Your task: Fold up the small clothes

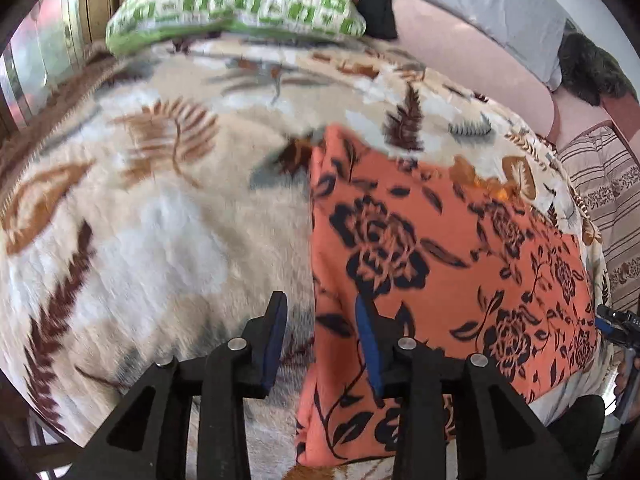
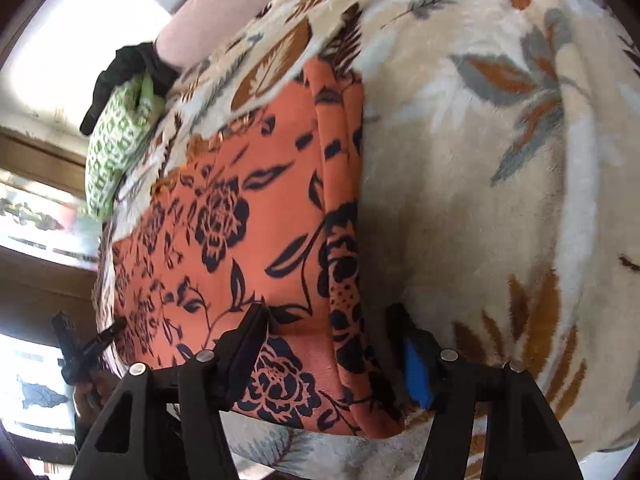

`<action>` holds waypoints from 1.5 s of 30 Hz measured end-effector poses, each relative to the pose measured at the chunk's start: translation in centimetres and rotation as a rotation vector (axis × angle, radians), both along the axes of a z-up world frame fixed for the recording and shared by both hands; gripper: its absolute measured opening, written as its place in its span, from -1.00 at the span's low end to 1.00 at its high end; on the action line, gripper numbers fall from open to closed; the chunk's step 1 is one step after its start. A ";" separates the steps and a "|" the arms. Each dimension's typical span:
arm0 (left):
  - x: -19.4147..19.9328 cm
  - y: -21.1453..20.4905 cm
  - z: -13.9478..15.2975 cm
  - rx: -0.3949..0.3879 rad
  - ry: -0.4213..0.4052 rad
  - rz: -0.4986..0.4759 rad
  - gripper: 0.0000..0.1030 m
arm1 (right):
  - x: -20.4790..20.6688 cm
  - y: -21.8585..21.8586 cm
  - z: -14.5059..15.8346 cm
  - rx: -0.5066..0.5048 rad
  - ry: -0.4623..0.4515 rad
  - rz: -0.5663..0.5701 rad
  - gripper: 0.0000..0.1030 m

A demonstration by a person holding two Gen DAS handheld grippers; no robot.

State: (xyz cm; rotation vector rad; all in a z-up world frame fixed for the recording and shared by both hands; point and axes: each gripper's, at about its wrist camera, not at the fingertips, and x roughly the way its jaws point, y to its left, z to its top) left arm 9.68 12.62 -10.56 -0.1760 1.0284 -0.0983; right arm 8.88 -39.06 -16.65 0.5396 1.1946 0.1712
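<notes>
Left wrist view: the left gripper [image 1: 321,338] hangs released, its jaws straddling the left edge of the orange floral garment [image 1: 440,264] without pinching it. That folded cloth lies flat on the leaf-print blanket [image 1: 160,220], long axis running away from the claw. In the right wrist view, the right gripper [image 2: 330,354] is likewise unclenched over the garment's layered right edge, equally near.

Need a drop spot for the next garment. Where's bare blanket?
Free: the leaf-print blanket left of the orange floral cloth, up to the green checked pillow; also the blanket right of the cloth's folded edge in the right wrist view. Crowded: the far end, with pillow and black garment.
</notes>
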 end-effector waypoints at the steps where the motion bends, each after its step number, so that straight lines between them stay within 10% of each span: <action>1: 0.3 -0.3 1.2 0.001 -0.040 -0.021 -0.08 | 0.3 -0.2 1.5 -0.038 -0.048 -0.018 0.29; 4: 1.0 -2.0 3.6 -0.030 -0.126 -0.067 0.40 | 2.5 0.5 4.5 0.049 -0.154 0.005 0.43; 9: 4.2 -6.4 0.6 0.010 -0.087 -0.116 0.45 | 8.6 4.6 1.8 0.297 -0.129 0.135 0.53; 11: 6.3 -6.9 -4.1 0.096 0.056 -0.071 0.45 | 11.3 4.1 -1.8 0.210 -0.071 0.061 0.52; 13: 5.7 -7.3 -4.2 0.128 -0.018 -0.071 0.47 | 11.8 1.6 -4.6 0.281 -0.040 -0.124 0.31; 24: -0.1 -6.9 -0.1 0.062 -0.109 -0.073 0.47 | -5.4 -1.1 1.3 0.317 -0.147 -0.288 0.38; 28: -0.7 -7.5 -1.3 0.037 -0.067 -0.070 0.51 | -11.8 0.0 -1.3 0.396 -0.065 -0.340 0.59; 34: -1.5 -8.2 -2.5 0.019 -0.060 -0.084 0.51 | -10.7 0.4 -5.4 0.548 -0.036 -0.474 0.58; 36: -1.4 -8.2 -3.6 0.047 -0.027 -0.082 0.50 | -9.1 0.5 -5.2 0.469 -0.069 -0.436 -0.05; 37: -1.6 -8.2 -3.8 0.047 -0.032 -0.089 0.50 | -8.6 0.5 -5.5 0.439 -0.048 -0.438 -0.88; 43: -2.3 -8.1 -3.8 0.064 -0.056 -0.108 0.51 | -9.1 1.7 -3.5 0.207 -0.053 -0.401 -0.81; 45: -2.4 -8.3 -3.9 0.079 -0.068 -0.121 0.51 | -9.5 1.0 -5.1 0.281 -0.020 -0.422 -0.71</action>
